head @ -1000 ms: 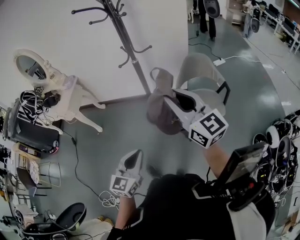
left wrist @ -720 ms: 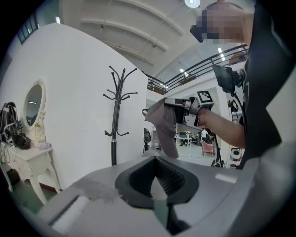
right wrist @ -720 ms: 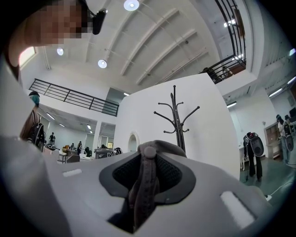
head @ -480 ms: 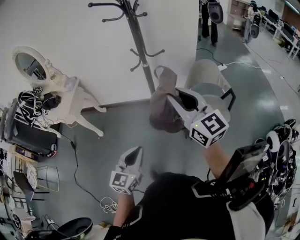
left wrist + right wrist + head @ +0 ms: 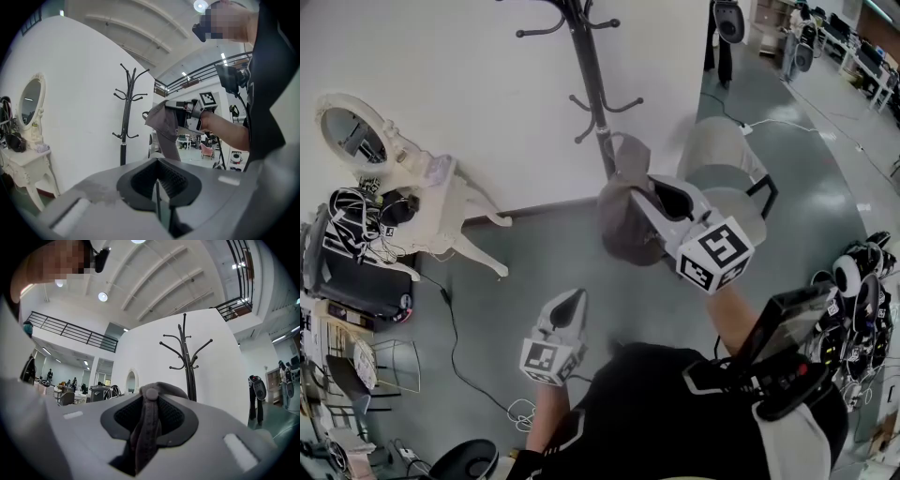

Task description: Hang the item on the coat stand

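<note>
Grey cap [image 5: 619,220] is clamped by the right gripper [image 5: 659,199], long axis hanging downward, near the coat stand [image 5: 592,84]; the left gripper [image 5: 570,307] is closed on nothing.

Cap [image 5: 146,427]: grey woven cloth, matt, stitched seams, cloth-covered button on top. Right gripper [image 5: 150,401] and left gripper [image 5: 158,174]: smooth matt grey plastic shells. Their pads [image 5: 174,179] are black, finely ribbed, rubbery-looking. Coat stand [image 5: 592,84]: black metal, slight sheen. Floor [image 5: 572,262]: smooth grey-green, faintly glossy. Wall [image 5: 469,94]: matt white.
</note>
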`<state>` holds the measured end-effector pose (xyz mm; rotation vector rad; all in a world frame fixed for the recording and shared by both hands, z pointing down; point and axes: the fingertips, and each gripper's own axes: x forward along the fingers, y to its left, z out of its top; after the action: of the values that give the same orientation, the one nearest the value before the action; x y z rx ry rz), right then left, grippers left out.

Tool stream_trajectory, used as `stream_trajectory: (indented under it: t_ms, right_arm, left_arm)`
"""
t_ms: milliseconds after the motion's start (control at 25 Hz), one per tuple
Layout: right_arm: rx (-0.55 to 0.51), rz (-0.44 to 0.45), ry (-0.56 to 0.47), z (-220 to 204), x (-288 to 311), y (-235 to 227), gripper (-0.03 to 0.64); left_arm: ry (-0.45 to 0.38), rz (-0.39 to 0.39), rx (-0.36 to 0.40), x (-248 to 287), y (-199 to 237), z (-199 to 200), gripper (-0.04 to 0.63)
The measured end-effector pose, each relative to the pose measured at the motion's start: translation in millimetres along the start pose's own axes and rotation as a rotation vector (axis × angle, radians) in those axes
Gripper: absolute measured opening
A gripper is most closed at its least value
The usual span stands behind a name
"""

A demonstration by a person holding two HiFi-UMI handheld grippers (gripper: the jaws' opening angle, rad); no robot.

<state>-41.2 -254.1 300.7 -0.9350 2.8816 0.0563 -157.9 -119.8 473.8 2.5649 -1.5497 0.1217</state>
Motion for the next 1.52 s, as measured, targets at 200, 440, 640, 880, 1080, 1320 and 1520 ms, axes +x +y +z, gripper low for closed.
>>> stream_trajectory:
  t_ms: [200,440,640,880,1080,1320,1520]
  right_arm:
    - [-0.008,-0.027,0.004,-6,28,12,0.095]
    - [-0.012,-0.049,0.014,-18,53,29,0.096]
    - [-0.015,-0.044,0.045,-31,75,39,0.096]
    - [-0.031,-0.049,0.056,-42,94,32,0.097]
    - [-0.043,-0.053,0.07,-55,114,23,0.095]
    - [-0.026,-0.066,0.072,-60,133,4,0.097]
    - [-0.014,-0.087,0.112,-83,149,-10,0.097]
  left_arm:
    - [-0.009,-0.034,0.013,-9,26,-1,0.058]
    - [0.004,-0.052,0.019,-23,57,-7,0.058]
    - [0.008,-0.051,-0.009,-26,76,-11,0.058]
    - [0.023,-0.05,-0.017,-15,89,-18,0.058]
    - [0.011,-0.027,-0.006,-4,108,-8,0.058]
    - [0.004,-0.01,0.0,13,128,-1,0.058]
    - [0.005,-0.023,-0.01,30,137,1,0.058]
